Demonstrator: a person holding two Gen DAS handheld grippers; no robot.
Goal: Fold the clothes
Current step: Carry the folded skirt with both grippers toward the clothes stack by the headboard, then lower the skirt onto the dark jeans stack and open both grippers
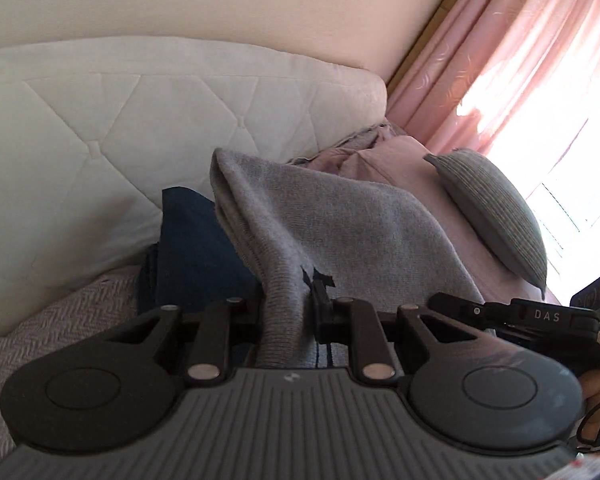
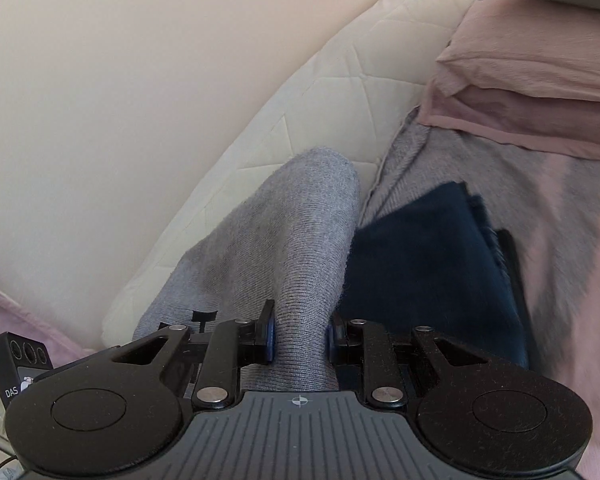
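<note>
A grey knitted garment (image 1: 320, 216) hangs bunched and lifted between both grippers over the bed. My left gripper (image 1: 288, 300) is shut on a thick fold of it, and the cloth hides most of its fingers. In the right wrist view the same grey knit (image 2: 296, 240) runs up from my right gripper (image 2: 300, 328), whose blue-padded jaws are shut on a ribbed fold. A folded dark blue garment (image 1: 196, 248) lies on the bed behind the grey one, and the blue garment (image 2: 428, 264) shows to the right of the grey fold. The right gripper's body (image 1: 540, 316) shows at the right edge.
A white quilted headboard cushion (image 1: 140, 120) stands against the cream wall. A grey ribbed pillow (image 1: 496, 208) rests on pink bedding (image 1: 400, 160) near pink curtains (image 1: 520, 60) and a bright window. A pale woven bedspread (image 1: 40, 328) covers the near left. Pink pillows (image 2: 540, 64) are stacked at the right.
</note>
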